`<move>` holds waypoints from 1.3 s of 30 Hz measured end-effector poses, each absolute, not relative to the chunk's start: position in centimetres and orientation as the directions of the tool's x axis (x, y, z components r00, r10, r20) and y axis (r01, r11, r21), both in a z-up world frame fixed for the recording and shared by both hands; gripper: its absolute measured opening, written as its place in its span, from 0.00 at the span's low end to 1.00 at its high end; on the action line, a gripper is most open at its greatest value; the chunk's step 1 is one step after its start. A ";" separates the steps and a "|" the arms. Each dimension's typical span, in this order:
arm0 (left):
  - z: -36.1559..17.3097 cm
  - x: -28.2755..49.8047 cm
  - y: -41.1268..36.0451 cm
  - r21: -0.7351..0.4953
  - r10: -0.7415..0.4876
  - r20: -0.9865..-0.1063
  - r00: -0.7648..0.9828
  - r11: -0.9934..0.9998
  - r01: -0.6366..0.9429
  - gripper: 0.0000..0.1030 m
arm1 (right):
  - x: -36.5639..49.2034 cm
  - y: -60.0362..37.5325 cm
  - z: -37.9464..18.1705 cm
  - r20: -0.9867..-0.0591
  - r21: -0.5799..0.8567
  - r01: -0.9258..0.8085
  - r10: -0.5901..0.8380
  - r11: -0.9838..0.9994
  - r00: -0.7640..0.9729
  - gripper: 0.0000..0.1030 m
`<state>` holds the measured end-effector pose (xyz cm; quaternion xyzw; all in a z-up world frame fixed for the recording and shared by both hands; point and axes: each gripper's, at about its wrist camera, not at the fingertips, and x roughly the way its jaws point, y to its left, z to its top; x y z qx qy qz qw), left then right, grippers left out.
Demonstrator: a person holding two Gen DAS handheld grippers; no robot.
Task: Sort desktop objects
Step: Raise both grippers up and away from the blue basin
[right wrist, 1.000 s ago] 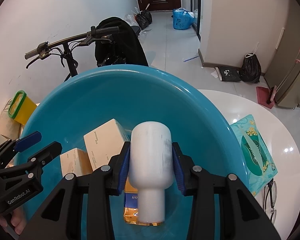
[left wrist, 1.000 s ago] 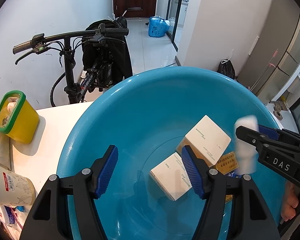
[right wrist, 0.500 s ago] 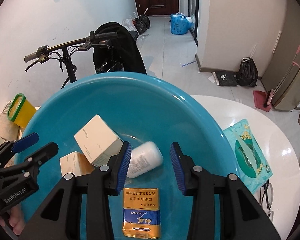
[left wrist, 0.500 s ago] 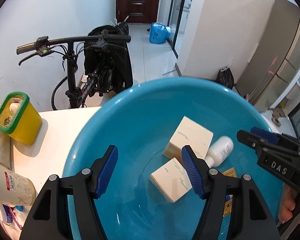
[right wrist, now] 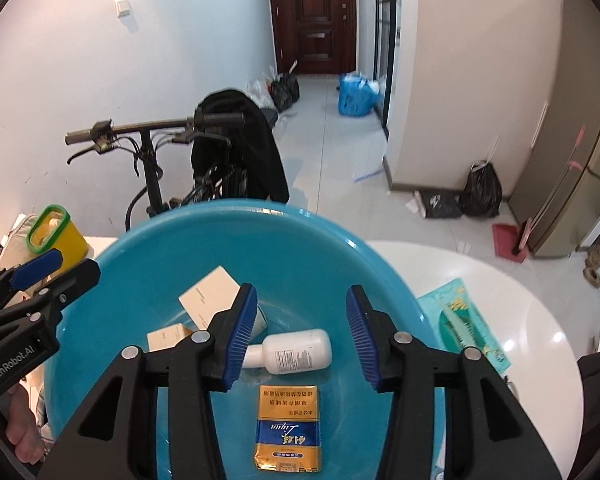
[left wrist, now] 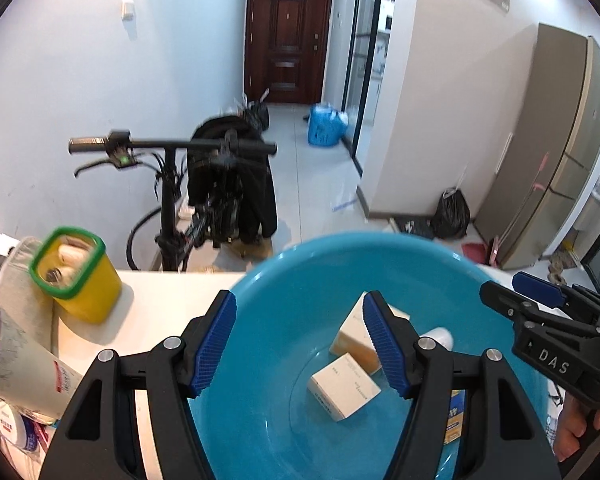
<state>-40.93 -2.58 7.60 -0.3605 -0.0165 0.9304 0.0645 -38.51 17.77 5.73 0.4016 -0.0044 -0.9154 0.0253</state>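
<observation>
Two grippers hang above our blue basin (right wrist: 220, 232). Our right gripper (right wrist: 302, 334) has just been opening its jaws; they stand apart around nothing, and the white bottle (right wrist: 296, 350) lies on its side on the basin floor below. At its 6 o'clock lies a gold packet (right wrist: 288, 428), at 10 o'clock two white boxes (right wrist: 210, 298). Our left gripper (left wrist: 300, 344) gapes wide, holding nothing.

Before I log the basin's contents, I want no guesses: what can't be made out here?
- Left wrist view: white bottle mostly hidden behind the left gripper's finger.
- Right wrist view: smaller box partly hidden behind the right gripper's finger.
- Bottle's label print: too small.
- Yellow tub's contents: blurred.
</observation>
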 end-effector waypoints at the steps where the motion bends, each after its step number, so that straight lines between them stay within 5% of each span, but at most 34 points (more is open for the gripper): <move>1: 8.2 -40.5 -2.7 -0.071 0.128 -0.653 -0.747 -0.992 -0.107 0.66 | -38.3 17.6 6.1 -0.726 0.024 0.047 -0.049 -0.999 -0.686 0.46; 25: 20.6 -24.7 -5.5 -0.129 0.228 -0.198 -0.953 -0.970 -0.205 0.83 | -26.4 16.3 17.0 -0.346 0.045 0.101 -0.110 -0.994 -0.932 0.50; 33: 22.1 -20.7 -5.6 -0.087 0.179 -0.077 -0.981 -0.981 -0.172 0.88 | -23.2 15.8 18.6 -0.232 0.000 0.081 -0.078 -0.997 -0.969 0.66; 36: 22.4 -19.7 -5.6 -0.089 0.174 -0.043 -0.984 -0.982 -0.169 1.00 | -21.4 15.6 19.2 -0.158 -0.003 0.061 -0.060 -0.998 -0.986 0.98; 39: 22.9 -17.3 -5.5 -0.073 0.134 0.028 -0.991 -0.988 -0.136 1.00 | -19.5 16.0 19.8 -0.071 0.027 0.035 -0.037 -0.999 -0.997 1.00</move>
